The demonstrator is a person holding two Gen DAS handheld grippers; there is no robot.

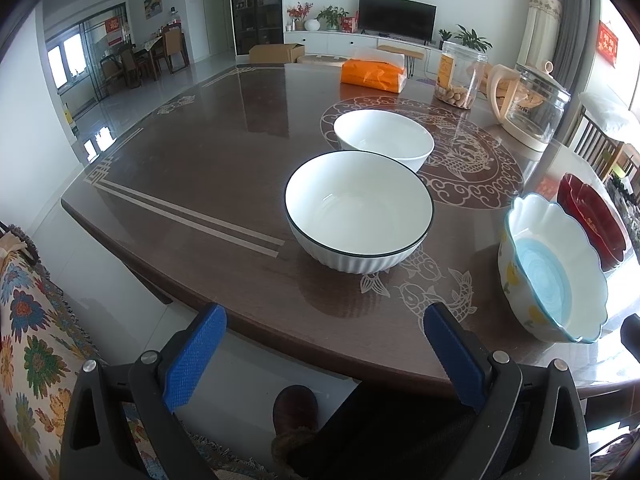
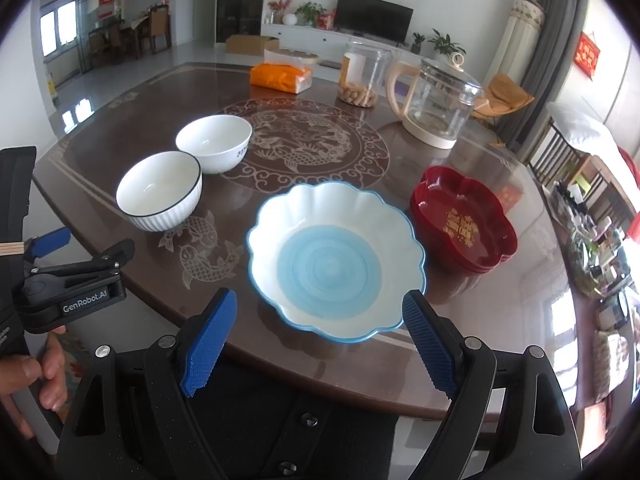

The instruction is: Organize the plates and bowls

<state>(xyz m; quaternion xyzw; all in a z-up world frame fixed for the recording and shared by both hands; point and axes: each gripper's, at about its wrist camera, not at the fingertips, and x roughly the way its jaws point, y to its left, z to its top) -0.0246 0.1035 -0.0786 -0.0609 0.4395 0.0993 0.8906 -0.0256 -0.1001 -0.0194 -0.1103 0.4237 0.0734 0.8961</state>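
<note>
In the left wrist view, the red dishes (image 1: 591,220) sit partly hidden behind the scalloped bowl (image 1: 556,268) near the frame's right edge. The right wrist view crops the left claw (image 2: 48,252) at the left border. The plain white bowl's (image 2: 214,142) small blue marking is unreadable.

Left claw (image 1: 324,344) and right claw (image 2: 320,332) gape (both empty).

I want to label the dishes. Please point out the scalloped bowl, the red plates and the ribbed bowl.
scalloped bowl (image 2: 328,264): right wrist view, blue inner bottom.
red plates (image 2: 460,216): right wrist view, inside of top plate.
ribbed bowl (image 1: 356,212): left wrist view, white inside.
</note>
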